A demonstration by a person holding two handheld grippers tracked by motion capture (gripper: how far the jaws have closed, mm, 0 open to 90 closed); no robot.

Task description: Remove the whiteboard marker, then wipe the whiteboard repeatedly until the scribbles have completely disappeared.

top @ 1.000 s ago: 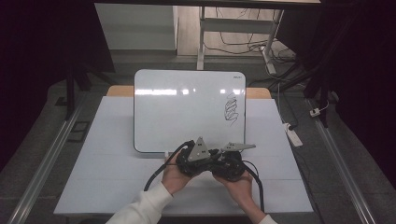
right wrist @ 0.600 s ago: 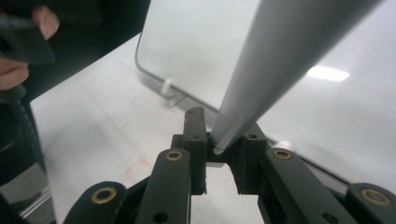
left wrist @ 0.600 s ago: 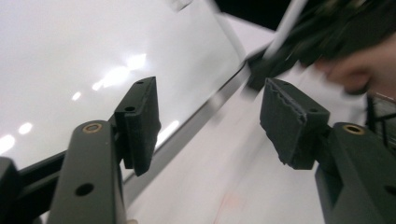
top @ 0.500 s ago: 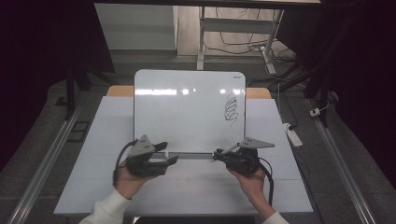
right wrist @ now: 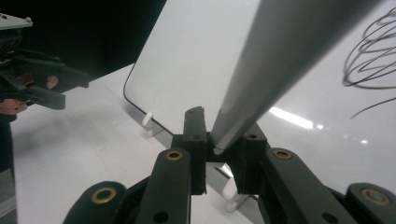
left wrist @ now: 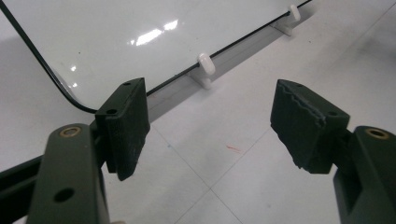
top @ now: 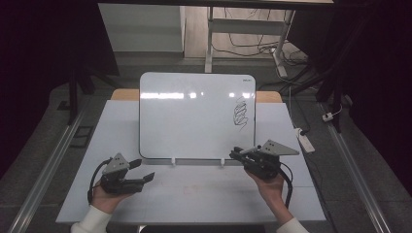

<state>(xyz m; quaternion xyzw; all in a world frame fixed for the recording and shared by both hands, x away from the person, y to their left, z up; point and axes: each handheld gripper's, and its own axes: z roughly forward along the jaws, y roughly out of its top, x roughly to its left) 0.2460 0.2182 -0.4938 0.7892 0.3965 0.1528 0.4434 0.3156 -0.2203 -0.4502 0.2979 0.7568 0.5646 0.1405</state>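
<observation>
A grey marker (right wrist: 280,60) is clamped in the right tongs (top: 243,154) near the surface's right edge, at the whiteboard's (top: 194,116) lower right corner. The left tongs (top: 141,171), just opened, are empty. Writing seems next: the tip must be brought to the board.

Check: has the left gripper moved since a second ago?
Yes. The left gripper has swung left and toward the table's near edge, away from the right gripper and clear of the whiteboard. Its jaws have just been opening, with nothing between them.
</observation>
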